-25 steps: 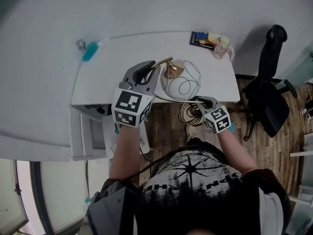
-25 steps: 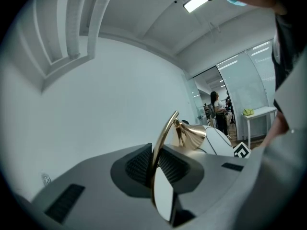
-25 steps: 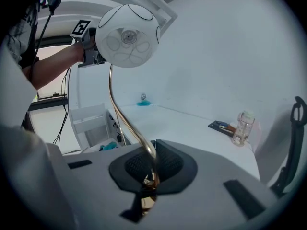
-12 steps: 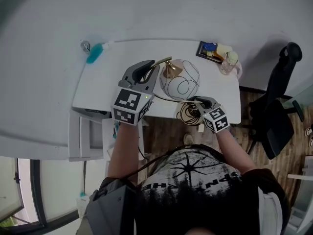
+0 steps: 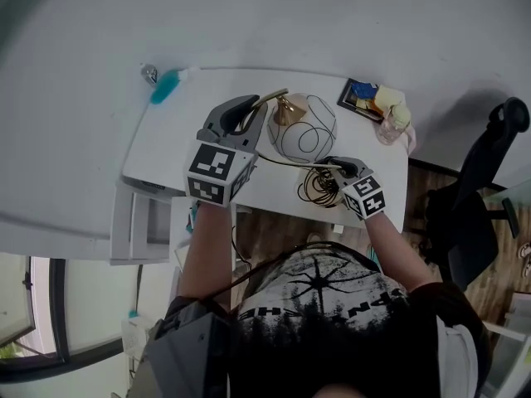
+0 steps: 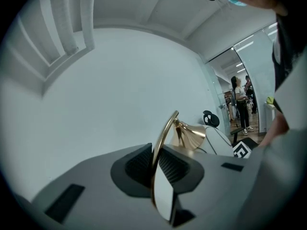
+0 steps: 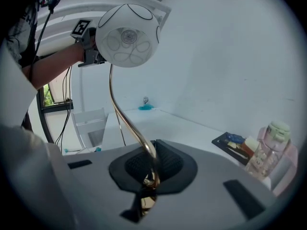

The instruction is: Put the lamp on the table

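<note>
White surface (image 5: pixel 187 127) stands against a pale wall (image 5: pixel 249 15), with wooden floor (image 5: pixel 274 230) under its near edge. Nearest, both forearms reach forward from the person's chest, the left one (image 5: pixel 207 247) stretched straighter and further, the right (image 5: pixel 390 247) bent and shorter. The left tongs (image 5: pixel 255 116) point almost level across the surface and are clenched on the curved gold stem (image 6: pixel 160 147) of the lamp (image 5: pixel 303 131), close under its gold cone (image 6: pixel 189 135). The right tongs (image 5: pixel 333 167) tilt down somewhat and are clamped on the same stem lower along its length. Between the two grips the lamp hangs in the air over the middle of the surface, its white globe shade, crossed by thin black lines, lying ahead of the right tongs and just right of the left ones. A coiled cord (image 5: pixel 315 187) dangles beside the right tongs. Further back on the right, a dark tray (image 5: pixel 345 99) carries blue and yellow items, with a pinkish bottle (image 5: pixel 397 121) just beside it. At the far left corner lies a teal object (image 5: pixel 164 86). An office chair (image 5: pixel 489 172) stands off to the right.
</note>
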`<state>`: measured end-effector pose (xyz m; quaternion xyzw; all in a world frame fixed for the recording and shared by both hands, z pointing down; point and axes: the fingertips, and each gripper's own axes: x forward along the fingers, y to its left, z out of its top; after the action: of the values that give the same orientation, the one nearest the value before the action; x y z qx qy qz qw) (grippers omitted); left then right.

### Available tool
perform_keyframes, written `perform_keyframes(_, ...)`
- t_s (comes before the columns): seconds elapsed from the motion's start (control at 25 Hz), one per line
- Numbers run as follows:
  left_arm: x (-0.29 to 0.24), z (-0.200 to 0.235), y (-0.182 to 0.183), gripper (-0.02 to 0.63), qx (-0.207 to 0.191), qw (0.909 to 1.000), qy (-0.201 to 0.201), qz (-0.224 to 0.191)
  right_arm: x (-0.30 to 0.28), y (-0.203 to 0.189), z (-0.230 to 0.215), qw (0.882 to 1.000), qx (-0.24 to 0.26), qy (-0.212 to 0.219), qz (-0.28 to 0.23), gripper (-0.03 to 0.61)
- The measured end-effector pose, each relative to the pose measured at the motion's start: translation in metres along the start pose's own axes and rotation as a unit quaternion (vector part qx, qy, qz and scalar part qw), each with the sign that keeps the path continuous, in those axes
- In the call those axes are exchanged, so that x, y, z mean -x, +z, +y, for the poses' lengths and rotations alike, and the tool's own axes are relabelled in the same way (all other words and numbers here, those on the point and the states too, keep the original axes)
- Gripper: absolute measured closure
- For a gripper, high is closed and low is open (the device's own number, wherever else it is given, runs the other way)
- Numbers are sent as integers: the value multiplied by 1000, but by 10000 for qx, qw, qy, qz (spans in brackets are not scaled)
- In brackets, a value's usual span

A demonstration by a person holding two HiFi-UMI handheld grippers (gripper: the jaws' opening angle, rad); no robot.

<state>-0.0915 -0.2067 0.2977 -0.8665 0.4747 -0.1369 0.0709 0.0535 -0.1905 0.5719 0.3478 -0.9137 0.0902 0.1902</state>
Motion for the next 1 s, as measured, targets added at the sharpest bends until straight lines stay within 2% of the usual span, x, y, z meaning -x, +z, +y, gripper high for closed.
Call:
perform_keyframes(0.36,-35,13,3,563,-33,9995,270,145,-28,11,-38,9997,57,233,-74,560)
perform_keyframes(0.6,-52,29,1,563,-64,9994,290,180,-48,18,-51,9996,26,260,-89,560)
perform_keyframes(0.8,-72,50,-2,563,-80,9996,195,165,-70,25,-62,9998,-49,183,-60,560)
perform_keyframes(1.0,-97,71,-4,563,-137,9998,-144,57,-90,33,-78,9997,-214,-130,-7,558)
